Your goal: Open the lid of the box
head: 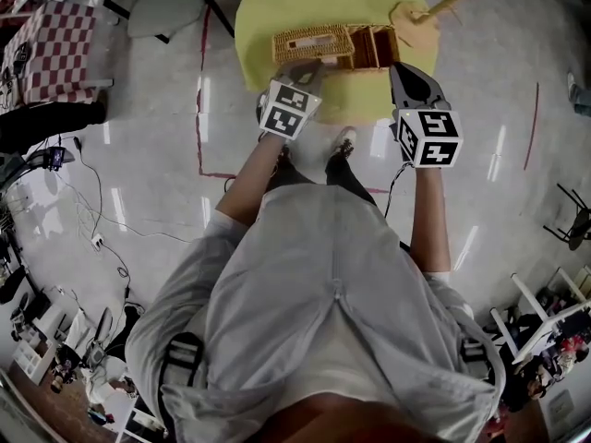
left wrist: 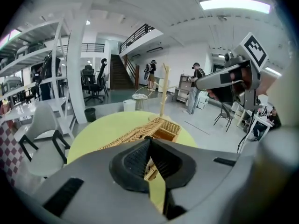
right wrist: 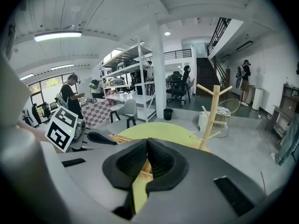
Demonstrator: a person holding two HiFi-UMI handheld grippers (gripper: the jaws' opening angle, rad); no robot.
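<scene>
A wicker box (head: 372, 46) stands near the front edge of the round yellow table (head: 277, 7). Its wicker lid (head: 312, 44) is swung out to the left of the box, whose inside (left wrist: 166, 130) shows. My left gripper (head: 309, 65) is at the lid's near edge. In the left gripper view the jaws (left wrist: 149, 146) are shut, with a strip of wicker pinched between the pads. My right gripper (head: 399, 70) is at the box's near right corner. Its jaws (right wrist: 146, 141) are shut too, with wicker showing between the pads.
A wooden branch stand (head: 443, 7) rises at the table's far right, close to the box. A grey chair (head: 162, 3) and a checkered table (head: 55, 49) are to the left. Red tape lines (head: 199, 109) mark the floor. The person's feet (head: 343, 143) are by the table.
</scene>
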